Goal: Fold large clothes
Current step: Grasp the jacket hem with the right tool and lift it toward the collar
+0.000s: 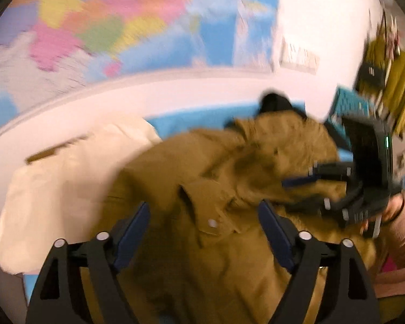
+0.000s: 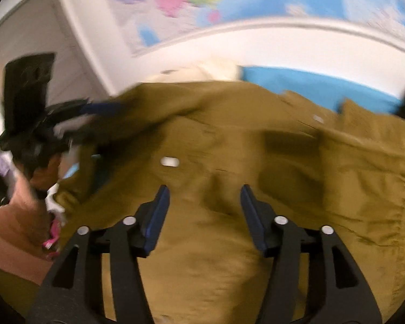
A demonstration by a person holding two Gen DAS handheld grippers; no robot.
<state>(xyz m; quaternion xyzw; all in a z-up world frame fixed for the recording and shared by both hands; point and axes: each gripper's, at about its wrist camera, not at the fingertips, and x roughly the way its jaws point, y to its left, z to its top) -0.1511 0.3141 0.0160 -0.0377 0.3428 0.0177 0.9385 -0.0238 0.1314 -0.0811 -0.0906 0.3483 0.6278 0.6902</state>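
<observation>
A large mustard-brown jacket [image 1: 229,167] with white snap buttons lies crumpled on a blue sheet [image 1: 191,121]. My left gripper [image 1: 202,212] hovers over a flapped pocket with its jaws wide apart and nothing between them. My right gripper [image 1: 297,193] comes in from the right over the jacket's upper part, held by a person's hand [image 1: 402,216]. In the right wrist view the jacket [image 2: 256,162] fills the middle. The right gripper [image 2: 204,191] stands open above it with bare pads. The left gripper [image 2: 94,121] shows blurred at the jacket's left edge.
A cream cloth [image 1: 67,178] lies left of the jacket, and a black item [image 1: 275,102] sits at its far end. A colourful wall map [image 1: 108,27] hangs behind. A teal basket [image 1: 348,102] and hanging mustard clothes [image 1: 399,86] are at the right. A white door [image 2: 40,35] is at the left.
</observation>
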